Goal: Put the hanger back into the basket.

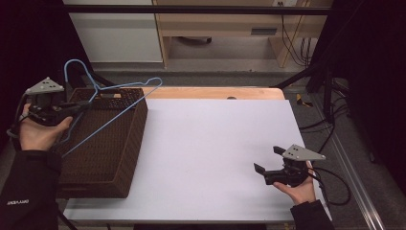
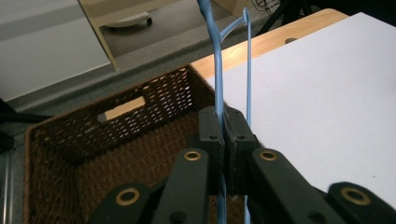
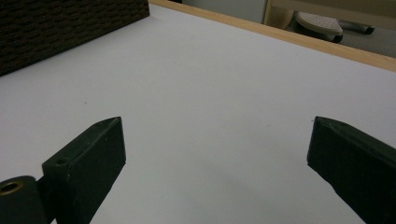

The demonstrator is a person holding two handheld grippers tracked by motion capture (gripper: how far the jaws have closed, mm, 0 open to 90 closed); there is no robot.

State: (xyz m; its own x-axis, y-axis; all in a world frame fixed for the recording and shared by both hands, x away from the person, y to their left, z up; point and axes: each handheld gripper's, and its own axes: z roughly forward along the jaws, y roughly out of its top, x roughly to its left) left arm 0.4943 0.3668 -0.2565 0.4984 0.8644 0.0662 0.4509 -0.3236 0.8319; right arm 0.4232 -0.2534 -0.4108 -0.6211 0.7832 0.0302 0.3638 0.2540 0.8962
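Now L gripper clamps blue hanger over wicker basket; R gripper wide open.

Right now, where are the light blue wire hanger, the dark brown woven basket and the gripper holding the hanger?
light blue wire hanger (image 1: 125, 86), high view, on its upper wire.
dark brown woven basket (image 1: 136, 132), high view, on its right wall.
left gripper (image 2: 223, 126), left gripper view, between its fingertips, shut on the hanger.
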